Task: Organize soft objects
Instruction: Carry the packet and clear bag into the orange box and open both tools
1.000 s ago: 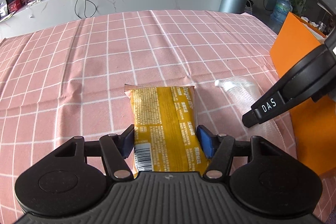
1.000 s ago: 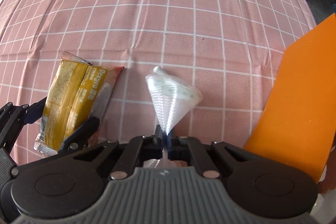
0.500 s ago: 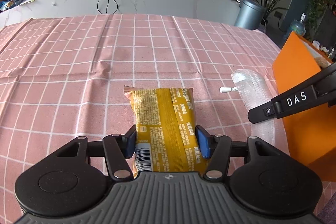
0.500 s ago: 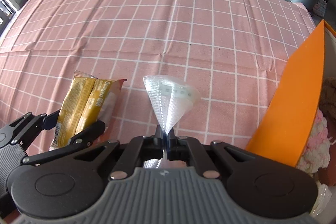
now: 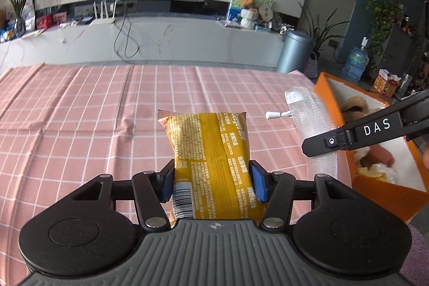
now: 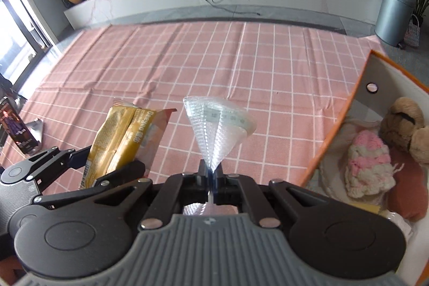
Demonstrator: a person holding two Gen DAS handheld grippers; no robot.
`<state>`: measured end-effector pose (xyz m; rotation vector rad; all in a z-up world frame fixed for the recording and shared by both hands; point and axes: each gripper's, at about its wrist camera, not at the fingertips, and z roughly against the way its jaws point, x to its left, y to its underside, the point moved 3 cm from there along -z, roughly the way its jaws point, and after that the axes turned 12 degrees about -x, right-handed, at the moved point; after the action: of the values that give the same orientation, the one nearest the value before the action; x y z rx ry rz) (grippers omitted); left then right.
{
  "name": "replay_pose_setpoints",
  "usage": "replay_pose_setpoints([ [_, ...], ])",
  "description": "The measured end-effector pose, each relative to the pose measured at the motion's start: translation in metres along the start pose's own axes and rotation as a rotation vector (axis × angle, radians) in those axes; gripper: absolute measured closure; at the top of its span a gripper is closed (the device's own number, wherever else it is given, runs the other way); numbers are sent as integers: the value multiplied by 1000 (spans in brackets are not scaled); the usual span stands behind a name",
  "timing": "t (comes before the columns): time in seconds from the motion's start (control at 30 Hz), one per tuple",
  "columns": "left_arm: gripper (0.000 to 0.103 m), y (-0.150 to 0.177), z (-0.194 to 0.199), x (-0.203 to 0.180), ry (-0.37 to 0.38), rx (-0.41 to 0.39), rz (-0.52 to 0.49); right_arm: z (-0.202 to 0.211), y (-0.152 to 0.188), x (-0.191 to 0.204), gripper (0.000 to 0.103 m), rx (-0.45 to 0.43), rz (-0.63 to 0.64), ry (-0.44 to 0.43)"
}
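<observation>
My left gripper [image 5: 211, 184] is shut on a yellow snack packet [image 5: 211, 152] and holds it above the pink checked tablecloth [image 5: 80, 109]. The packet also shows in the right wrist view [image 6: 126, 136]. My right gripper [image 6: 210, 176] is shut on a clear bubble-wrap bag [image 6: 217, 130], pinched at its lower end. The bag also shows in the left wrist view [image 5: 308, 122], beside the packet. An orange box [image 6: 340, 125] stands to the right, holding a brown teddy bear [image 6: 402, 122] and a pink-and-white knitted item [image 6: 367, 165].
The orange box also shows at the right of the left wrist view [image 5: 388, 195]. A dark printed card [image 6: 16, 127] and a crumpled foil piece [image 6: 36, 125] lie at the table's left. A grey bin [image 5: 293, 50] stands beyond the table's far edge.
Both grippers have risen with their loads, lifting the packet and the bag off the cloth. The box's inside has come into view at the right.
</observation>
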<state>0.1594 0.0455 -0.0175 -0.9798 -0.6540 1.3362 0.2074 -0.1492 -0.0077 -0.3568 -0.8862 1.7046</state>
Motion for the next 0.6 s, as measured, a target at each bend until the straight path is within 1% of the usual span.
replay_pose_setpoints([
  [0.13,40,-13,17,-22,40,-47,-41,45,-5,-16,103,-69,-10,1],
  [0.3,40,-31,28,-57,110,-95,-94,94,-10,-48,103,-146,-31,34],
  [0.47,40,-44,23,-101,201,-120,-171,139,-8,-90,103,-203,-50,103],
  [0.6,39,-48,12,-138,277,-118,-232,156,3,-126,103,-210,-79,162],
])
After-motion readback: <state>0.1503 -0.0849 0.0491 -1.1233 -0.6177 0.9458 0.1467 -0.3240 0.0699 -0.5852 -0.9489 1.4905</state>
